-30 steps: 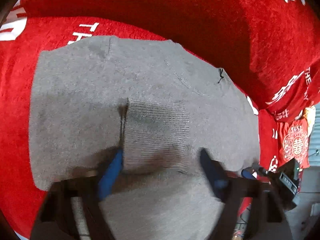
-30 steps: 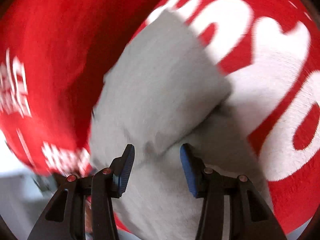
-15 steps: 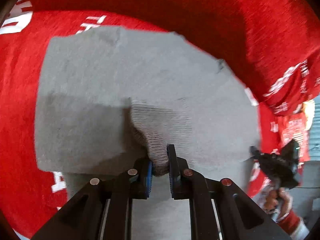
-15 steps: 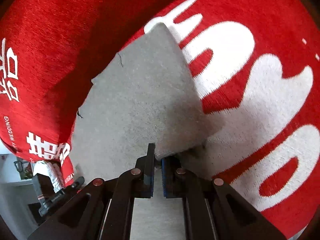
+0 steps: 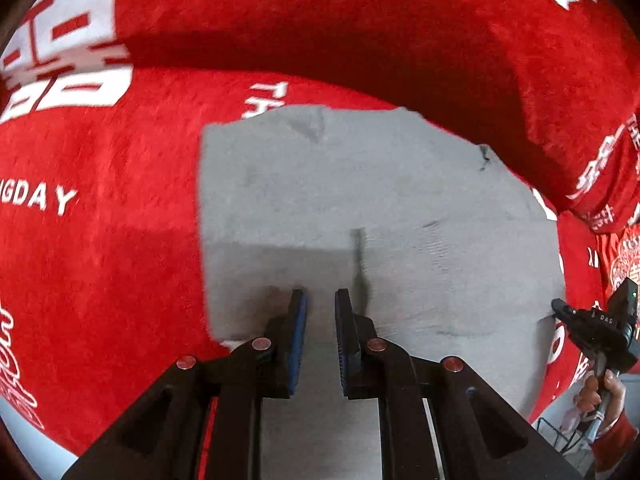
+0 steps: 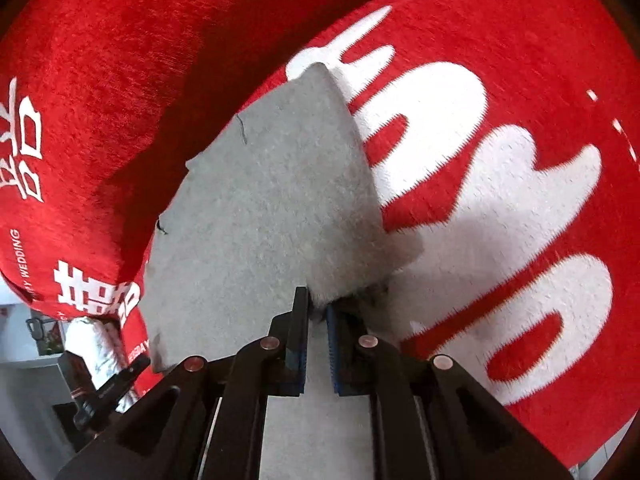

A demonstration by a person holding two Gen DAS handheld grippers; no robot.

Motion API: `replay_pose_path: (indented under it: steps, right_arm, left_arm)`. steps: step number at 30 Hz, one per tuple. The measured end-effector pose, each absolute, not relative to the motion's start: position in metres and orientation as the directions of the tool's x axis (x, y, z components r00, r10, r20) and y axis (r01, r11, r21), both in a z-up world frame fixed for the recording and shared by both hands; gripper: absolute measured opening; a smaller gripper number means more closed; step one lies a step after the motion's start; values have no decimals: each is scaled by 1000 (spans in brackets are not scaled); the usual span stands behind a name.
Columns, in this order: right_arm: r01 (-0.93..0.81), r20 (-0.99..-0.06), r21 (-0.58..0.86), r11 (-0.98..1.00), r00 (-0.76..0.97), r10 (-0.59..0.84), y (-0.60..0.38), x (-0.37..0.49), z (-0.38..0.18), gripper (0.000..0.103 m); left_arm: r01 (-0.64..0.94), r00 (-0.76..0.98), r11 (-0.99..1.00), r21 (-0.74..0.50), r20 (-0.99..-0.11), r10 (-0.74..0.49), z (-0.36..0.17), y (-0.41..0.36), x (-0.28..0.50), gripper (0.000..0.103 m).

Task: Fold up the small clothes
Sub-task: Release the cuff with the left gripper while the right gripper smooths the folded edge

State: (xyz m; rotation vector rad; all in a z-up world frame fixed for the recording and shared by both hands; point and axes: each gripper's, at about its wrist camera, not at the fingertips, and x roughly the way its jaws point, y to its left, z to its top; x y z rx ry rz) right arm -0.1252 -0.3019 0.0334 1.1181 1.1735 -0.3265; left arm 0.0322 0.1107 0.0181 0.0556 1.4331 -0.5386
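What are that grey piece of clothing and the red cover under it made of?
Grey garment: apparently a soft, matte knit, possibly wool-like, judging by its fuzzy surface and loose threads. Red cover with white lettering: seemingly plush, towel-like fabric, judging by its short pile.

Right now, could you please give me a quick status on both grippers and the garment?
Left gripper shut on grey knitted garment. Right gripper pinching its edge, jaws opening. Garment partly folded on red plush blanket. Nothing in the way.
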Motion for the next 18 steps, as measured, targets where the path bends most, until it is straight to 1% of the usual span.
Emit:
replay_pose_path:
  steps: [4,5,6,8,9,15,16,17,18]
  right_arm:
    - [704,-850,525,478,456,264,-311,-139,59,12]
    - [710,-851,522,473,466,240,-317,-141,64,14]
    - [716,-852,520,466,472,226,-322,-140,65,18]
    - [738,-861,505,448,464,207,-336,-134,60,45]
    - [744,-861,506,437,465,206,-345,-126,54,47]
    - [740,-862,507,443,431,266,-370,-71,15,47]
    - [734,-862,508,451,427,274,-370,-66,14,41]
    - [715,-865,502,486,416,281,-367,-57,16,8]
    - [698,-879,477,534,390,275,-362,-50,19,8]
  left_arm:
    - [429,45,861,-272,-946,-321,17,75,30,15]
    - [435,44,860,-268,-947,-317,16,70,30,15]
    - [439,40,860,-262,-950,-310,12,63,29,15]
    - [439,34,862,-255,-954,-299,5,55,28,15]
    - [436,33,865,-248,-956,-291,3,52,29,15]
    - [417,47,883,-216,-965,-259,-5,48,29,15]
    - [414,52,886,-211,-966,-254,-4,48,29,15]
    - [412,57,888,-204,-967,-249,-3,49,29,15]
    - [412,62,889,-199,-967,-245,-2,48,28,15]
